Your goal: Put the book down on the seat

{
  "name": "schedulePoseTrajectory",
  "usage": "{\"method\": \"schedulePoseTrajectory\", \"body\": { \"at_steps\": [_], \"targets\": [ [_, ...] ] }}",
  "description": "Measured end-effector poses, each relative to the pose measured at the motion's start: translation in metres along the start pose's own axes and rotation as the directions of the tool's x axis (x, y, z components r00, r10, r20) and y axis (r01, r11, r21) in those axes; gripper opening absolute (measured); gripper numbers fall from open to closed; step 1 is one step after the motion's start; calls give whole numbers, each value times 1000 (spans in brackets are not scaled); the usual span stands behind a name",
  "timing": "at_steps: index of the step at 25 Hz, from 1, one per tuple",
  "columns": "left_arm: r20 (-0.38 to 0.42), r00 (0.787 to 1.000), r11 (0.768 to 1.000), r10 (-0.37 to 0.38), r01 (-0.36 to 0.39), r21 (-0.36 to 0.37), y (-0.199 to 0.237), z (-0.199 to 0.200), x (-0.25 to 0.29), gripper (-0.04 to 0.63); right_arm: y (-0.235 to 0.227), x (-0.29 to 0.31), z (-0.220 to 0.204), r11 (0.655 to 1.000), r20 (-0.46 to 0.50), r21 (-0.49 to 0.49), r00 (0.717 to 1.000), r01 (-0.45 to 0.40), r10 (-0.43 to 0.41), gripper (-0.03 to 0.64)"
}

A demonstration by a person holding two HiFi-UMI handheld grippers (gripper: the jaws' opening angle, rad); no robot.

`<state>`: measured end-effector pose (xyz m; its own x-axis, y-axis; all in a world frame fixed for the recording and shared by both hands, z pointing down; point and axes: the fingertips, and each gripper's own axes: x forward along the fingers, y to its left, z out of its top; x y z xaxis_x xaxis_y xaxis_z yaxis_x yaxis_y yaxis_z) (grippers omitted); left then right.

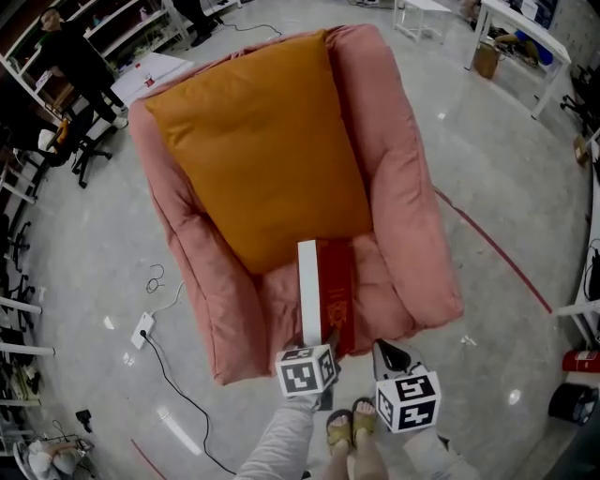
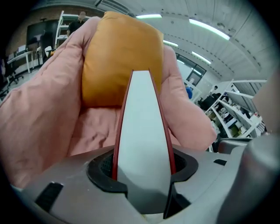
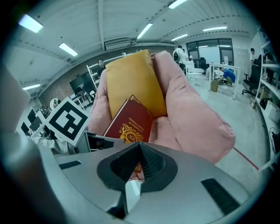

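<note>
A red book point(image 1: 323, 291) with white page edges stands on edge over the front of the pink armchair's seat point(image 1: 279, 292). My left gripper point(image 1: 326, 341) is shut on its near end. In the left gripper view the book point(image 2: 142, 131) runs up from between the jaws toward the orange cushion point(image 2: 118, 61). The right gripper point(image 1: 386, 356) hangs just right of the book, in front of the chair, shut with nothing in it. Its own view shows the book's crested cover point(image 3: 131, 122) beyond the closed jaws.
The armchair point(image 1: 412, 234) has thick padded arms, and the orange cushion point(image 1: 262, 141) fills its back. A power strip with a cable point(image 1: 142, 328) lies on the floor to the left. The person's sandalled feet point(image 1: 352, 427) are below. White tables point(image 1: 525, 28) stand far right.
</note>
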<state>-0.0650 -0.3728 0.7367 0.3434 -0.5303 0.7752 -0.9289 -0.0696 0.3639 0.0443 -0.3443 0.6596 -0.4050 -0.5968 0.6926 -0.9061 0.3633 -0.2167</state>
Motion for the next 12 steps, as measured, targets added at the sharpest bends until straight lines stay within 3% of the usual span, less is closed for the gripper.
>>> {"method": "schedulePoseTrajectory", "body": {
  "at_steps": [8,12],
  "targets": [
    [-39,999,1000,14,-14,11,4,-11,30,252,-9,26,-3,1000,-17,-4,1000,-14,14,5],
    [-31,996,995,89,-88,36,17,-13,32,296,-9,31,-6,1000,-25,3,999,-20,21,5]
  ]
}}
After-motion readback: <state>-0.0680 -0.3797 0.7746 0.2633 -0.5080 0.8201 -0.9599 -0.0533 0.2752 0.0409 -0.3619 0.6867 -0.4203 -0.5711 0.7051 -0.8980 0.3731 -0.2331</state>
